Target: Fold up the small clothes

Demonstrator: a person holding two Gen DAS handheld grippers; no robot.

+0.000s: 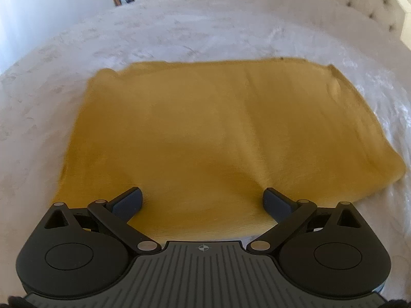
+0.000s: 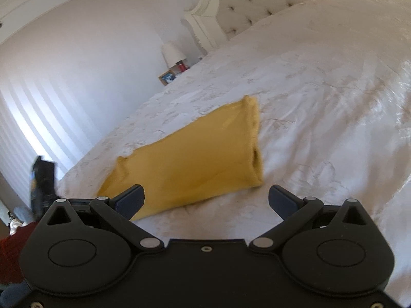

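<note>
A mustard-yellow garment (image 1: 205, 133) lies folded flat as a rough rectangle on the white bedspread (image 1: 179, 33). My left gripper (image 1: 203, 200) is open and empty, its fingers spread just above the garment's near edge. In the right wrist view the same garment (image 2: 190, 156) lies ahead and left, its thick folded edge facing right. My right gripper (image 2: 206, 200) is open and empty over the bedspread (image 2: 321, 102), its left finger (image 2: 129, 201) in front of the garment's near corner.
A tufted headboard (image 2: 269, 2) stands at the bed's far end. A bedside table with a lamp (image 2: 172, 52), a red jar (image 2: 181, 67) and a picture frame (image 2: 167, 77) is beyond the far edge. The other gripper (image 2: 41, 182) shows dark at left.
</note>
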